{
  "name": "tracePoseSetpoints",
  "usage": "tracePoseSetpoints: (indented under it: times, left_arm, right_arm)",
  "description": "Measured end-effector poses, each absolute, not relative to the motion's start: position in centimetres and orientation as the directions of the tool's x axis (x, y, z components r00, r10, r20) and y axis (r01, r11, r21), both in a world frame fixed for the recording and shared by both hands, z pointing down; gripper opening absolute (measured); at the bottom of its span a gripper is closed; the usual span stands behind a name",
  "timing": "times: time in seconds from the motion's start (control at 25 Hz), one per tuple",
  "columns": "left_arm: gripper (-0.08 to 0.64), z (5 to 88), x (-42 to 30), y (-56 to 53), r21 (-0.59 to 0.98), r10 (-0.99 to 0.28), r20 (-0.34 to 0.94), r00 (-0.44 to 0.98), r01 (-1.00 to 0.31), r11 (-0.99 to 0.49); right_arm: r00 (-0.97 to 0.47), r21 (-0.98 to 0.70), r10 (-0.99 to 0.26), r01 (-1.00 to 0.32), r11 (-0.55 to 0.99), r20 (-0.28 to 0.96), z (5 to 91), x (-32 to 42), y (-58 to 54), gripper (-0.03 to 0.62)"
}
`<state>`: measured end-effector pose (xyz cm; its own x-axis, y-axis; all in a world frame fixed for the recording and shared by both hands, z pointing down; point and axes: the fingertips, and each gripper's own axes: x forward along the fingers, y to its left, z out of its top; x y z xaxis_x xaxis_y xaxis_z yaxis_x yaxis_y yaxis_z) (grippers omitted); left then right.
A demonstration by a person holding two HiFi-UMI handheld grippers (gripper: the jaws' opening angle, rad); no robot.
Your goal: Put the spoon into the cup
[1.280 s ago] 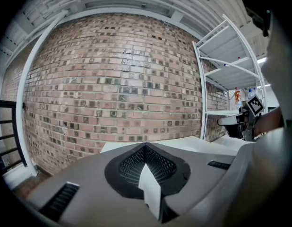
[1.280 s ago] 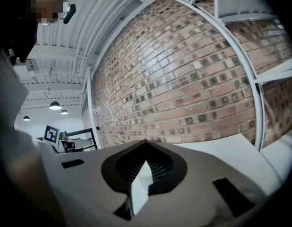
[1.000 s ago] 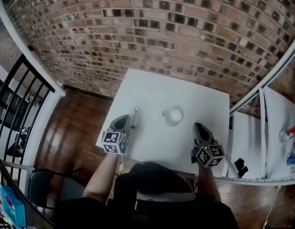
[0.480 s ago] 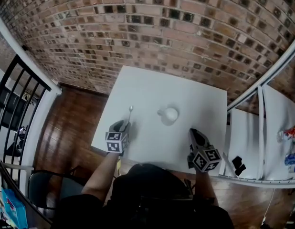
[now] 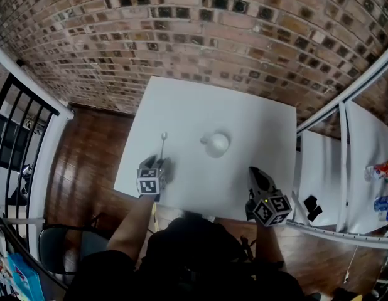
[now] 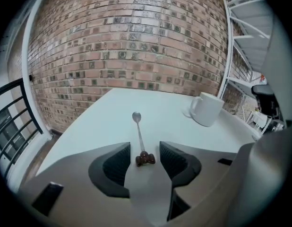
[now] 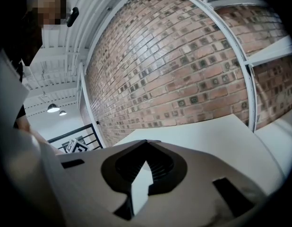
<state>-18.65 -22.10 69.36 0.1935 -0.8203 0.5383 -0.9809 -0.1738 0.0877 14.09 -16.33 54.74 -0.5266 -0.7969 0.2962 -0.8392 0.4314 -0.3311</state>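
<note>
A thin metal spoon with a brown knob on its handle end lies on the white table, bowl pointing away from me. My left gripper is low over the table and its jaws are opening. The spoon's knob end lies between them, and neither pad touches it. The white cup stands upright to the right, farther along the table. From the head view the spoon lies left of the cup, with the left gripper just behind it. My right gripper hovers near the table's front right, shut and empty.
A brick wall rises behind the table. A white shelf rack with small items stands at the right. A black railing and a wooden floor lie at the left, and a chair sits at the lower left.
My left gripper has come down to the table, lined up behind the spoon's handle, and its jaws have spread apart. The right gripper has sunk a little.
</note>
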Motion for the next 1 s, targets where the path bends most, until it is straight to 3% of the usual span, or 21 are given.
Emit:
tracePoseSetpoints:
  times: [0.44, 0.52, 0.64, 1.0]
  left_arm:
    - [0.195, 70.9, -18.7, -21.9, 0.029, -0.808, 0.576, 0.127, -0.990, -0.135]
    - [0.123, 71.1, -19.3, -21.8, 0.049, -0.801, 0.586, 0.122, -0.992, -0.116]
    - [0.123, 70.7, -19.5, -21.9, 0.112, -0.785, 0.597, 0.164, -0.986, -0.121]
    - [0.123, 63.5, -21.0, -22.6, 0.127, -0.889, 0.426, 0.169, -0.984, -0.126]
  right_arm:
    - [-0.537, -0.322, -0.798, -0.833, 0.450, 0.275, 53.6, 13.2, -17.0, 0.005]
    - [-0.542, -0.317, -0.793, -0.831, 0.457, 0.278, 53.8, 13.0, -16.9, 0.005]
    - [-0.543, -0.306, -0.794, -0.832, 0.463, 0.273, 53.8, 13.0, -17.0, 0.005]
    - [-0.564, -0.305, -0.791, -0.816, 0.491, 0.236, 53.1, 12.1, -17.0, 0.005]
